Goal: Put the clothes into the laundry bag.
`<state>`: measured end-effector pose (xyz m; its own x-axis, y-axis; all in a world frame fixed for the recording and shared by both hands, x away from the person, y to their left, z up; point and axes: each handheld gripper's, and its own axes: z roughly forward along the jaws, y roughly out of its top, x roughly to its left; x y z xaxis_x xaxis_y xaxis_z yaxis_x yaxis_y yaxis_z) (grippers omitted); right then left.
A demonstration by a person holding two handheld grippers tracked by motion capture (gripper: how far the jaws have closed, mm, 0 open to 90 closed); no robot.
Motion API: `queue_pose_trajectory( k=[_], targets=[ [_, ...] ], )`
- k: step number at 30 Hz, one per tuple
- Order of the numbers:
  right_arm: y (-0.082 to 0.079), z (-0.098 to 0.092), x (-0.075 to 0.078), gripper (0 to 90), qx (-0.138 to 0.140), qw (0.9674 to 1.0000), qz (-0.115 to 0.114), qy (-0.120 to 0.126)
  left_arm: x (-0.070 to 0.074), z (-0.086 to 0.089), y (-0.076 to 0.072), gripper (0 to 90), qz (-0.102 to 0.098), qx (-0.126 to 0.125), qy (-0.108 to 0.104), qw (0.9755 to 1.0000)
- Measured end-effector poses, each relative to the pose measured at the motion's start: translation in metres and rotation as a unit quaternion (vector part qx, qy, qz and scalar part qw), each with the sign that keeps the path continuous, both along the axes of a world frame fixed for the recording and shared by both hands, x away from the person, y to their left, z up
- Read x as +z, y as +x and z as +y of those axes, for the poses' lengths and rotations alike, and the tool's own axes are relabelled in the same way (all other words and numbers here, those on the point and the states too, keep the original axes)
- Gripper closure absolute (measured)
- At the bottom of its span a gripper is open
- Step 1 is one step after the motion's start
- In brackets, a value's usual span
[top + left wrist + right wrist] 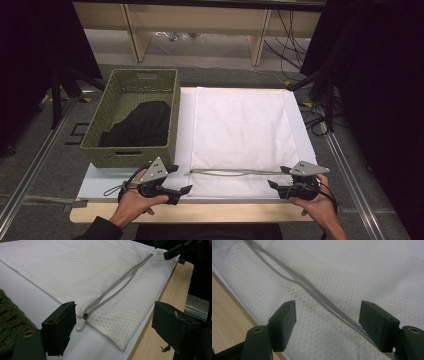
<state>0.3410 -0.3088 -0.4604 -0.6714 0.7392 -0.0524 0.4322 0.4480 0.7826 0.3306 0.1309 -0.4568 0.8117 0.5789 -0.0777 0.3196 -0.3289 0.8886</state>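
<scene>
Mesh laundry bag [240, 135] lies flat on the white worktop [100, 180], right of the woven basket [132, 117] holding a dark garment [142, 122]. High view: left claw [172, 189] at the bag's near-left corner, right claw [280, 186] at near-right; zipper [235, 172] runs between them.

Left gripper view: jaws wide, empty. White zipper pull [81, 325] sits just beside the left jaw. Pull is small and stiff, likely the best grab point.

Right gripper view: jaws wide, empty, straddling the zipper tape [322, 300] over the mesh. Fabric looks light, limp, snag-prone; it will bunch, so pin it near the zipper end.
</scene>
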Motion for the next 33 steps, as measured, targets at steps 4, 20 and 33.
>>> queue_pose_trajectory(
  k=[4,20,33],
  targets=[
    [0.001,-0.001,0.000,30.9,0.002,1.0000,-0.005,-0.003,0.000,0.000,-0.001,18.8,0.002,0.001,0.005,1.0000],
    [0.003,0.001,0.001,30.9,-0.001,1.0000,-0.006,0.001,0.000,0.000,0.001,18.9,-0.003,0.004,0.012,0.9999],
    [0.024,0.015,0.000,30.1,0.026,0.9993,-0.022,-0.014,-0.001,0.000,0.001,18.9,0.003,0.002,0.011,0.9999]
  ],
)
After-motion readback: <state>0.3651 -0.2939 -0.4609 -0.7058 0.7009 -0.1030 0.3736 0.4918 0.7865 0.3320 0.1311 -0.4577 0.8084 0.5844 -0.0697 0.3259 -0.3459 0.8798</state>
